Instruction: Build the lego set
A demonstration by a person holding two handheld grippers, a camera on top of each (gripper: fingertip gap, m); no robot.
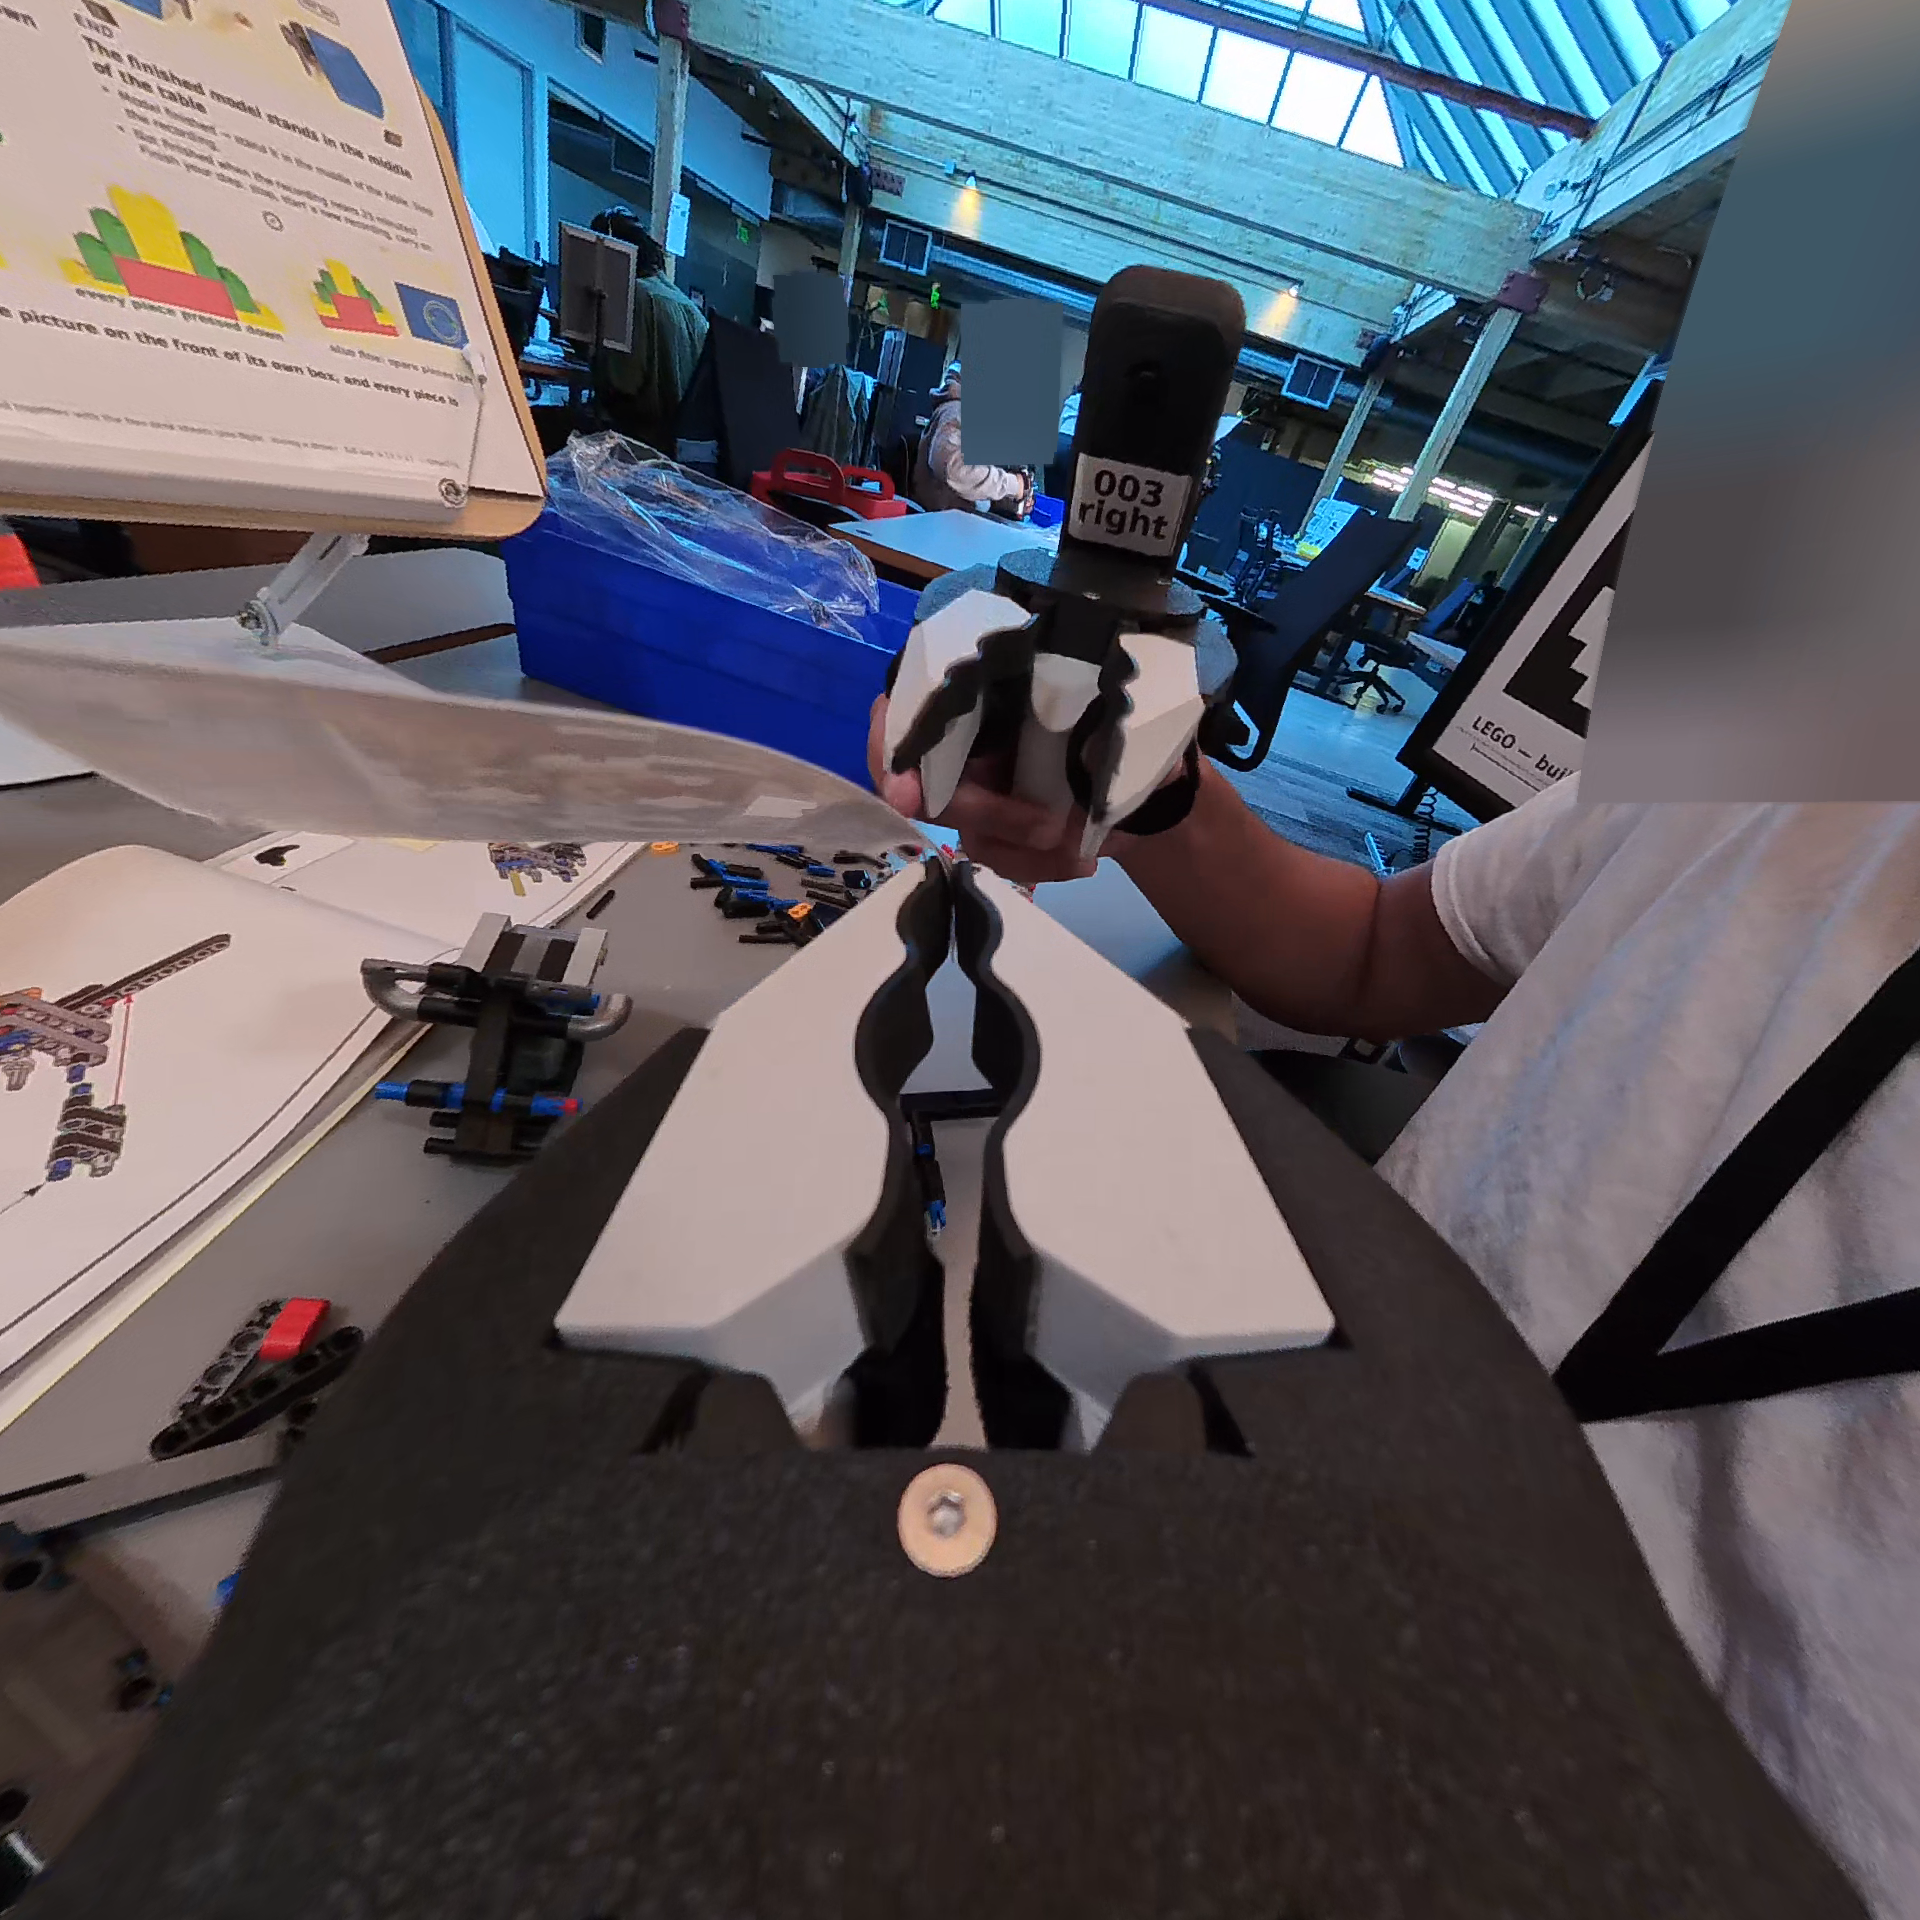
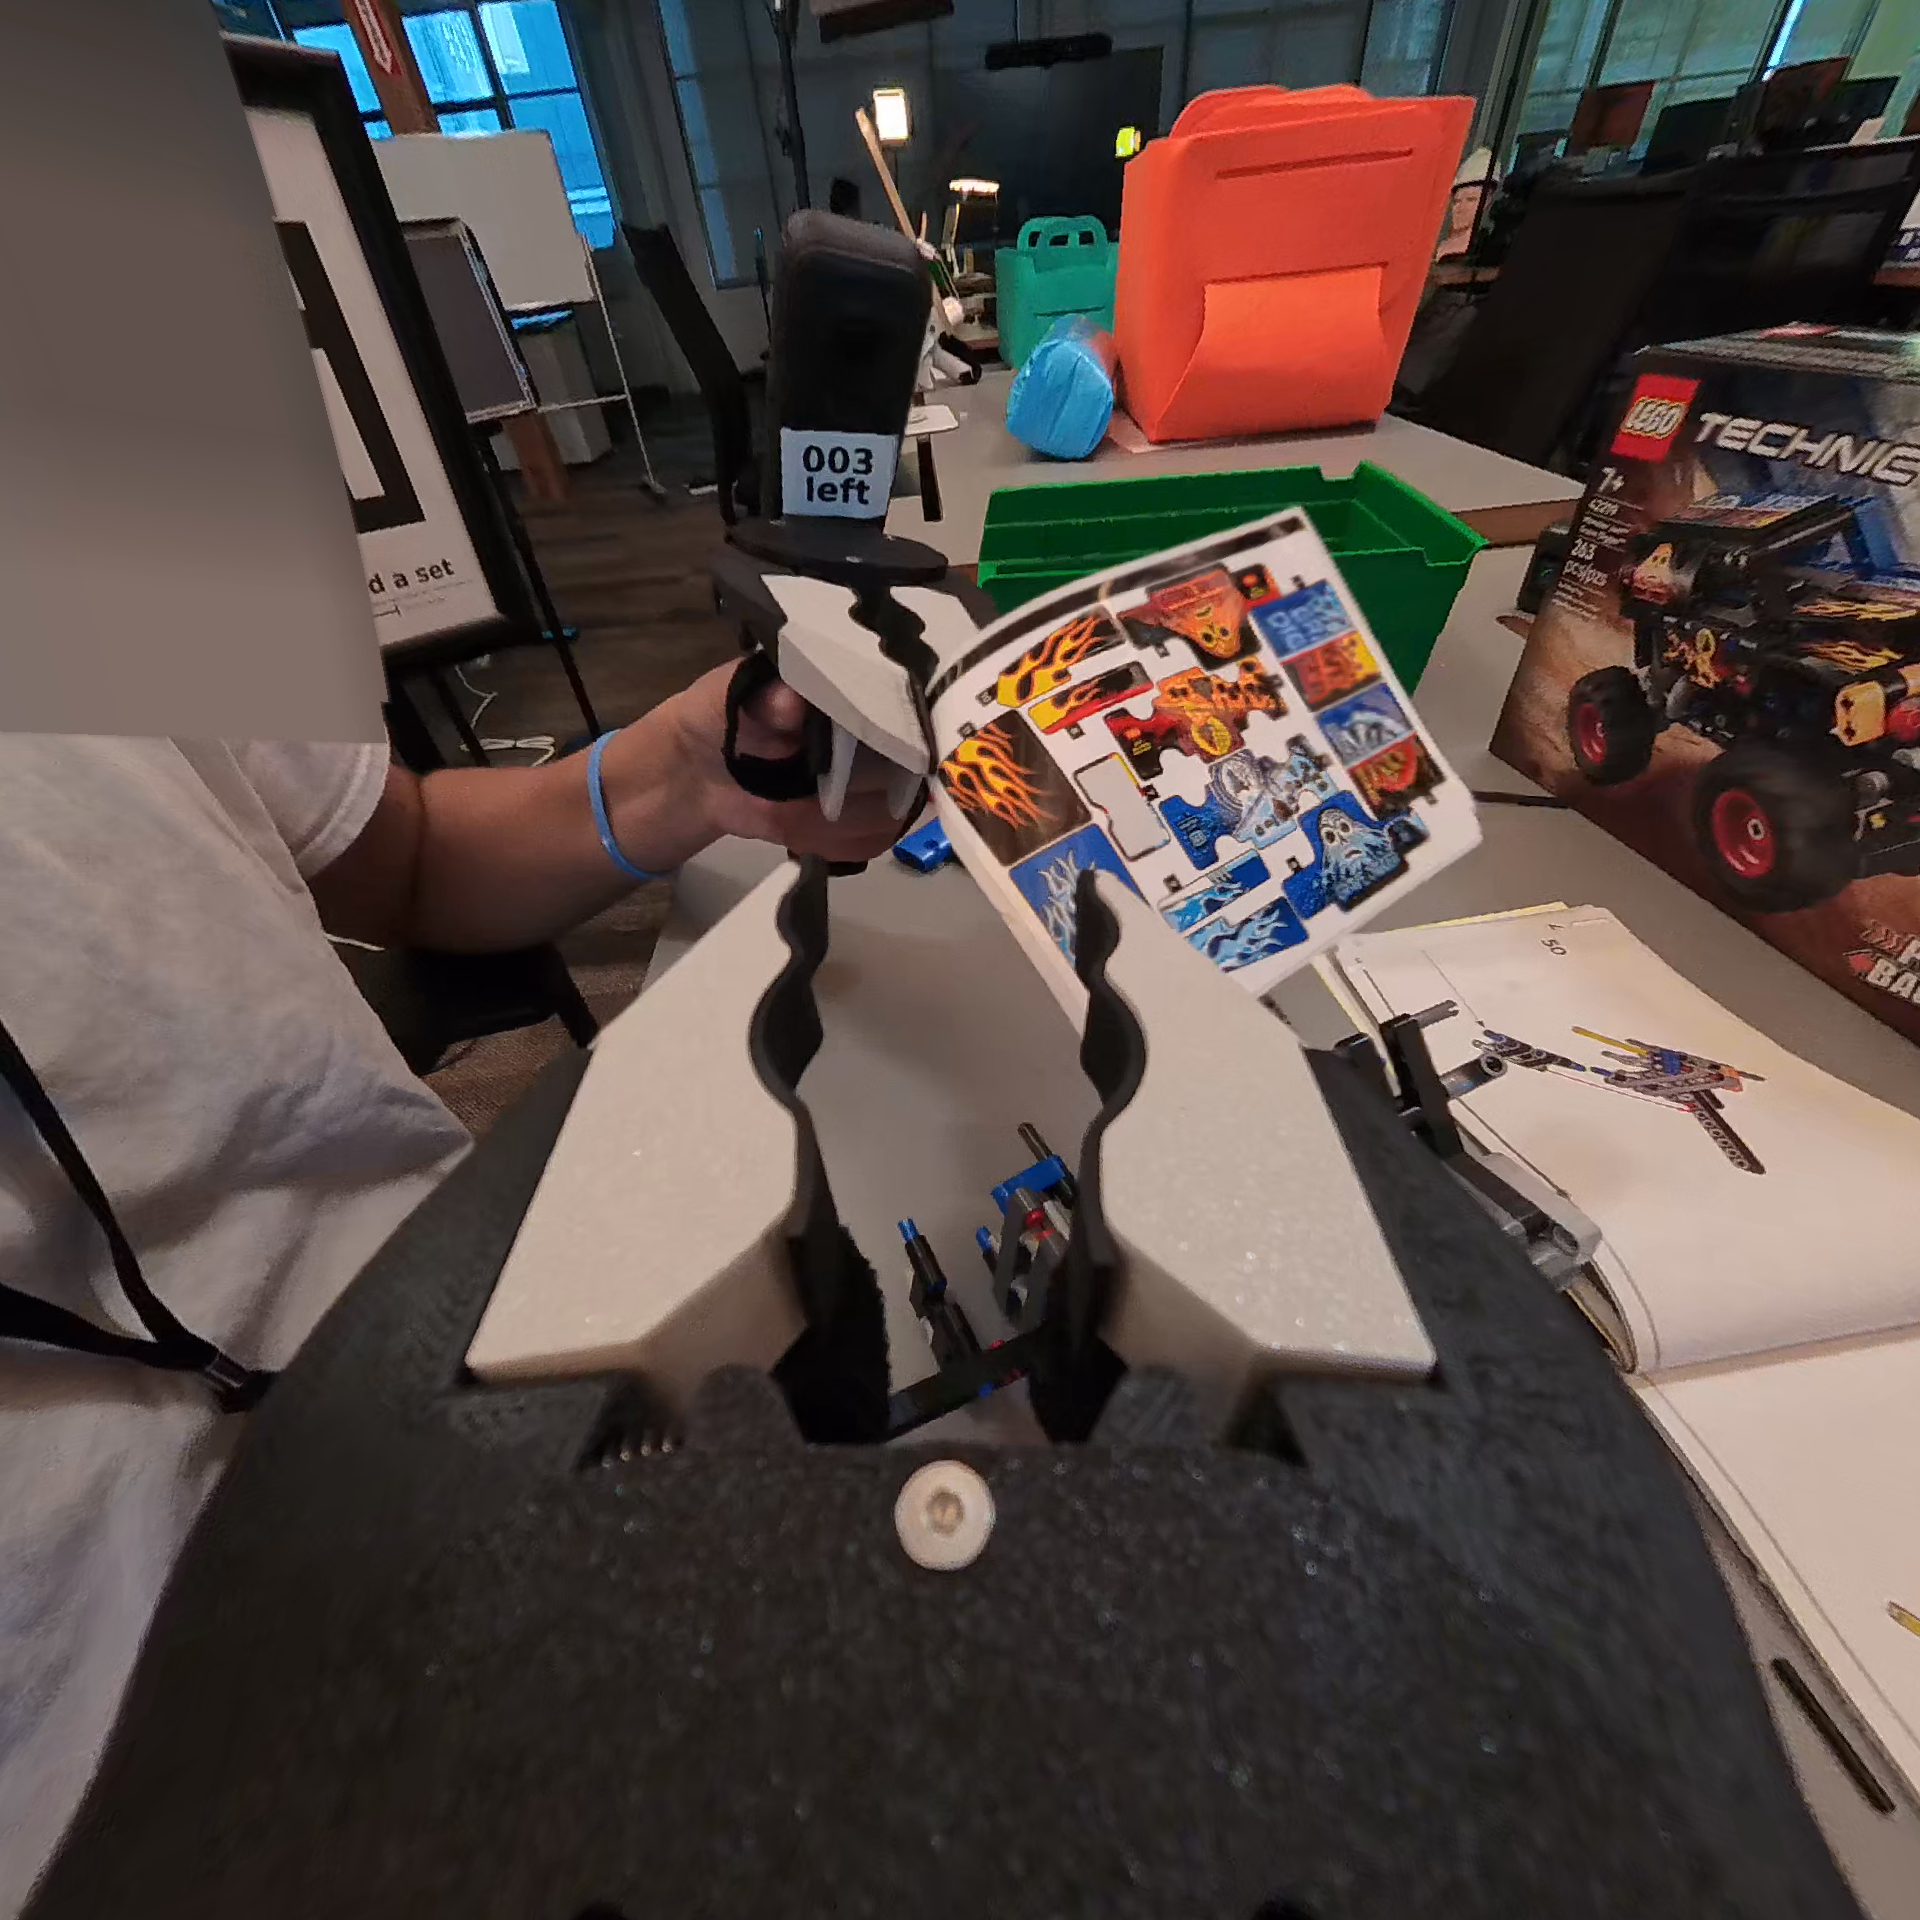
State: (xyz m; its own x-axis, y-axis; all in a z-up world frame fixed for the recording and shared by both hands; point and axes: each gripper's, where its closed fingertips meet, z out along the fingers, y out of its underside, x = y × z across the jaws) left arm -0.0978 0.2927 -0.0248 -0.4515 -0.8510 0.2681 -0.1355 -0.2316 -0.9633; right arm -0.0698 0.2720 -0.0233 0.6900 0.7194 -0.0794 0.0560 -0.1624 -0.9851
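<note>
My left gripper point(image 1: 948, 878) is shut on the corner of a sticker sheet point(image 1: 416, 748), held up over the table with its white back towards this camera. In the right wrist view the sticker sheet point(image 2: 1205, 748) shows its flame and blue printed stickers, hanging from the left gripper point(image 2: 914, 727). My right gripper point(image 2: 943, 894) is open and empty, just below and in front of the sheet; it also shows in the left wrist view point(image 1: 1039, 717). A partly built black and grey assembly point(image 1: 509, 1029) lies on the table. A small black and blue sub-assembly point(image 2: 997, 1247) lies under my right gripper.
An open instruction booklet point(image 1: 156, 1091) lies on the table, also in the right wrist view point(image 2: 1662, 1143). Loose pins point(image 1: 779, 894) and a black beam with a red piece point(image 1: 260, 1382) lie around. The set's box point(image 2: 1745, 644), a green bin point(image 2: 1382, 540), a blue bin point(image 1: 675, 644) and a clipboard stand point(image 1: 229, 260) ring the work area. Across from one pair of fingers to the other is roughly 5 cm.
</note>
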